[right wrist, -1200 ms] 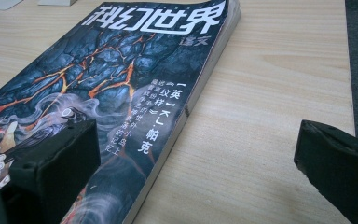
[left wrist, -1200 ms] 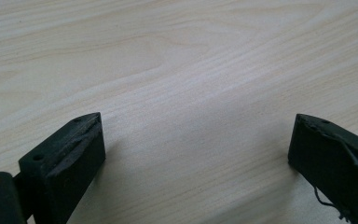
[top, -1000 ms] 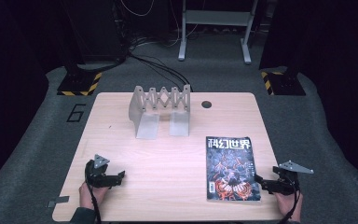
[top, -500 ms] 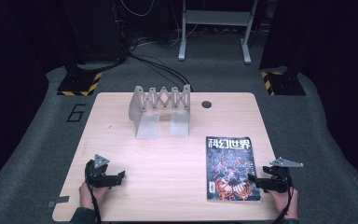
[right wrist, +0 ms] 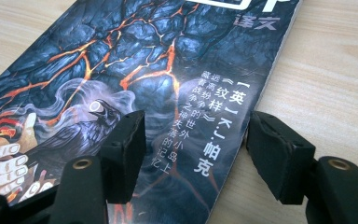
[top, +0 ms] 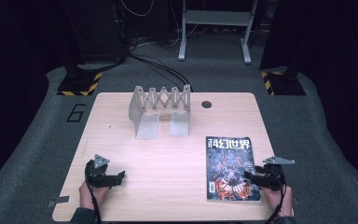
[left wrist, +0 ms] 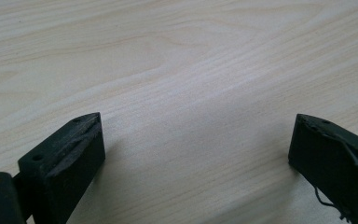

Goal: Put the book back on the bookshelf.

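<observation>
Light wood is seen everywhere on the table (top: 168,158), which stands on a grey floor. At the left side, near the front edge, the left gripper (top: 114,177) is held low over the bare wood by the left hand (top: 92,196); in the left gripper view its jaws are spread wide apart, with nothing between them except the table surface. Further back, near the middle of the table, a grey metal rack (top: 161,109) with a zigzag top is placed, and a small dark hole (top: 207,104) is seen in the tabletop just to its right. At the right side, a magazine (top: 230,168) with a dark cover and orange cracks is laid flat near the front edge. The right gripper (top: 249,176) is held by the right hand (top: 279,200) at the right edge of the magazine. In the right gripper view its jaws are partly open, one over the cover and one over the wood beside the edge, and nothing is gripped.
</observation>
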`<state>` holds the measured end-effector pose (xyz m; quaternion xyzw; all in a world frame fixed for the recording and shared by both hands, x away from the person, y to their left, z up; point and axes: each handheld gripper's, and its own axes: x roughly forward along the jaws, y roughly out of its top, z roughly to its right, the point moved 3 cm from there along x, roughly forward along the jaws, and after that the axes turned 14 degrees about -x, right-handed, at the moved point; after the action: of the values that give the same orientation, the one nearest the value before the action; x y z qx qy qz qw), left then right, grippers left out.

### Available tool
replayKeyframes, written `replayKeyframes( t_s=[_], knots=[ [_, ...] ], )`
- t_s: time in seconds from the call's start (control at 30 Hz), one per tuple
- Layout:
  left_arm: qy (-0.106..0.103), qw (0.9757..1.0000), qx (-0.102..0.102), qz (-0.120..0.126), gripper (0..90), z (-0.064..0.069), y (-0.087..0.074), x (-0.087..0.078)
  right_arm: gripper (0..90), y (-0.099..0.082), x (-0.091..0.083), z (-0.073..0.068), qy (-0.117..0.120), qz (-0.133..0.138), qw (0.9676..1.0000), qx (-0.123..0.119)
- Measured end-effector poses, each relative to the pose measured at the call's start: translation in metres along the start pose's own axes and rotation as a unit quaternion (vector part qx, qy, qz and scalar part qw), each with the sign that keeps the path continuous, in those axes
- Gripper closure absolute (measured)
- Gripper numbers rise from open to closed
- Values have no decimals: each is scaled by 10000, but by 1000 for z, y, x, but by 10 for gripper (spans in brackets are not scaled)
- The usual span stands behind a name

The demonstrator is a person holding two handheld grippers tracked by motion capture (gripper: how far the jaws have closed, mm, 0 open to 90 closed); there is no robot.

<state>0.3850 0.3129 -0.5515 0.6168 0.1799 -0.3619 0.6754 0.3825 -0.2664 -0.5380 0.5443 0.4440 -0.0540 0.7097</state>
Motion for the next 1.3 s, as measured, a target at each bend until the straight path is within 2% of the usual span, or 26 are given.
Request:
replayKeyframes(
  t_s=[0.1, 0.17, 0.23, 0.3, 0.6, 1.0, 1.2, 1.23, 1.27, 1.3],
  knots=[
    [-5, 10000, -2, 5, 34, 0, 0, 0, 376, 0, 0, -3, -72, 1, 9999, 104],
    [8, 10000, -3, 15, 34, 0, 0, 0, 379, -1, 0, -3, -108, 30, 9999, 51],
    [2, 10000, -3, 0, 34, 0, 0, 0, 397, 0, 1, -6, -121, 48, 9998, 158],
    [7, 10000, -6, 28, 34, 0, 0, 0, 410, 1, 2, -10, -76, 83, 9999, 84],
    [3, 10000, -4, 3, 34, 0, 0, 0, 410, 10, 12, -28, -34, 77, 10000, 27],
    [11, 10000, -4, 12, 34, 0, 0, 0, 415, 25, 30, -61, 171, 196, 9992, -294],
    [6, 10000, -5, 4, 34, 0, 0, 0, 415, 30, 35, -76, 217, 209, 9991, -314],
    [25, 10000, -20, 94, 34, 0, 0, 1, 416, 32, 37, -82, 206, 172, 9991, -328],
    [25, 10000, -20, 94, 34, 0, 0, 1, 415, 34, 38, -87, 211, 175, 9993, -272],
    [29, 9999, -24, 97, 33, 1, 0, 1, 416, 35, 39, -90, 235, 160, 9991, -321]
  ],
)
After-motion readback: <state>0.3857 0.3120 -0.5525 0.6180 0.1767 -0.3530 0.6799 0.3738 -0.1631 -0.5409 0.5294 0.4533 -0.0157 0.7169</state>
